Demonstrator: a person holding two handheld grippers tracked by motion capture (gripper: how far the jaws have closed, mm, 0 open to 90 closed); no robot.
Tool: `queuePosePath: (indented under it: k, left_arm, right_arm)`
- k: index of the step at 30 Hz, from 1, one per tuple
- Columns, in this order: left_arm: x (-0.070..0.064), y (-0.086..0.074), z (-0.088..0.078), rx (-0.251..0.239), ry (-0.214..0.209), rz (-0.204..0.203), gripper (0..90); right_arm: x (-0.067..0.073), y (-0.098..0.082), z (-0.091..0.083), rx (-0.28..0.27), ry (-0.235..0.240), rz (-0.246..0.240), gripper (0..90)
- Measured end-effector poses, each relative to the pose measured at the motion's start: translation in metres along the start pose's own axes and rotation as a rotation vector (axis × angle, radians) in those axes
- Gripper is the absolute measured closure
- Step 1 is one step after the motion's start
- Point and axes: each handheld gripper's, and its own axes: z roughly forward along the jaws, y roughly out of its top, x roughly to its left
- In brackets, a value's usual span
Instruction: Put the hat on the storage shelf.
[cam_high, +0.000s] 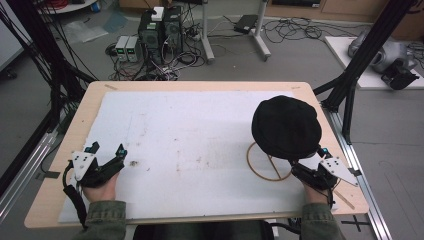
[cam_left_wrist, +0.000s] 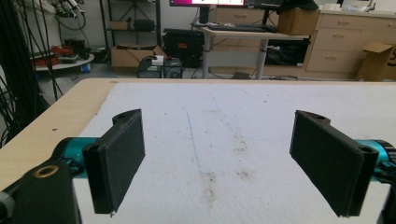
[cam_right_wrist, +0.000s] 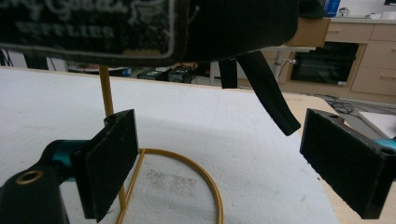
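Observation:
A black cap (cam_high: 286, 126) sits on top of a thin gold wire stand (cam_high: 262, 166) at the right of the white mat. In the right gripper view the cap (cam_right_wrist: 140, 28) hangs overhead with its strap (cam_right_wrist: 268, 93) dangling, and the stand's pole (cam_right_wrist: 106, 95) and ring base (cam_right_wrist: 196, 170) show below it. My right gripper (cam_high: 311, 161) stands open just in front of the stand, nothing between its jaws. My left gripper (cam_high: 107, 150) rests open at the mat's front left, its pads (cam_left_wrist: 119, 158) wide apart over bare mat.
A white mat (cam_high: 190, 140) covers the wooden table (cam_high: 65, 150). Black frame posts (cam_high: 365, 55) stand at the table's right, cables and computer boxes (cam_high: 160, 30) lie on the floor beyond the far edge.

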Motion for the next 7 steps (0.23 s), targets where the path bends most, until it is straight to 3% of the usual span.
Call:
queuePosePath:
  k: [7]
  left_arm:
    - [0.0001,-0.0002,0.0002,-0.004,-0.010,-0.005,18.3]
  right_arm:
    - [0.0002,-0.0001,0.0003,0.001,0.001,0.001,10.7]
